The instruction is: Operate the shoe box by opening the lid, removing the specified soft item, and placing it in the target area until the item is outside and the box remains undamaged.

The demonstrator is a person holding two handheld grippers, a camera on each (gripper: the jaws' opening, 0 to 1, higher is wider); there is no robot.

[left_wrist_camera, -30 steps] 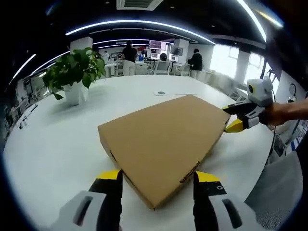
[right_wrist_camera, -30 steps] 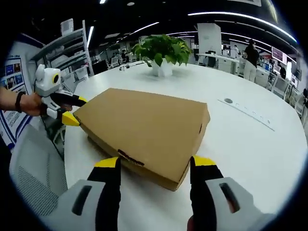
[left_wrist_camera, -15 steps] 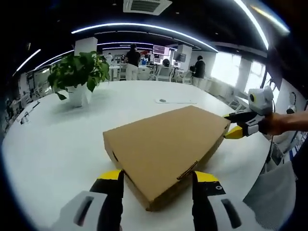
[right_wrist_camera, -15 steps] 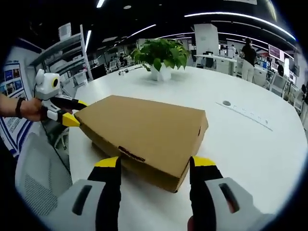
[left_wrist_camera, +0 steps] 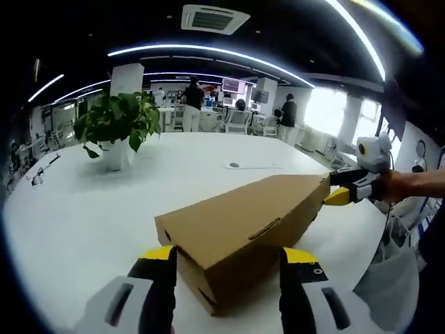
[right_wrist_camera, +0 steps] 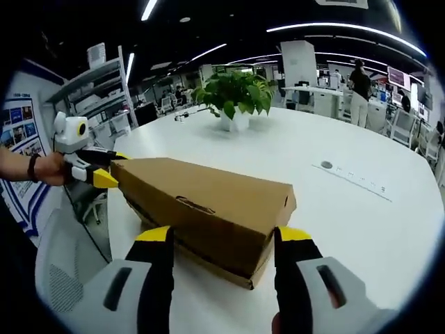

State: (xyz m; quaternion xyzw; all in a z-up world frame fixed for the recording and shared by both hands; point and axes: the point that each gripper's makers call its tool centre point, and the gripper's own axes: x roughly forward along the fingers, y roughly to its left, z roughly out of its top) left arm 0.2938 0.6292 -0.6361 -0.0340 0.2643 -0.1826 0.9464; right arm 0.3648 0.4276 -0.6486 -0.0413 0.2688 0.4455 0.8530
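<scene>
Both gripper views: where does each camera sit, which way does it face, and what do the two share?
Left gripper view: rides the left gripper, facing one corner of the cardboard shoe box; the right gripper and a hand sit at the far end.
Right gripper view: rides the right gripper, facing the opposite corner; the left gripper shows with a hand.
Shared: box, white table, potted plant.

A large white table [left_wrist_camera: 83, 209] carries a brown cardboard shoe box [left_wrist_camera: 243, 226] just ahead of the jaws, and a potted plant [left_wrist_camera: 115, 125] farther ahead, well apart.
</scene>
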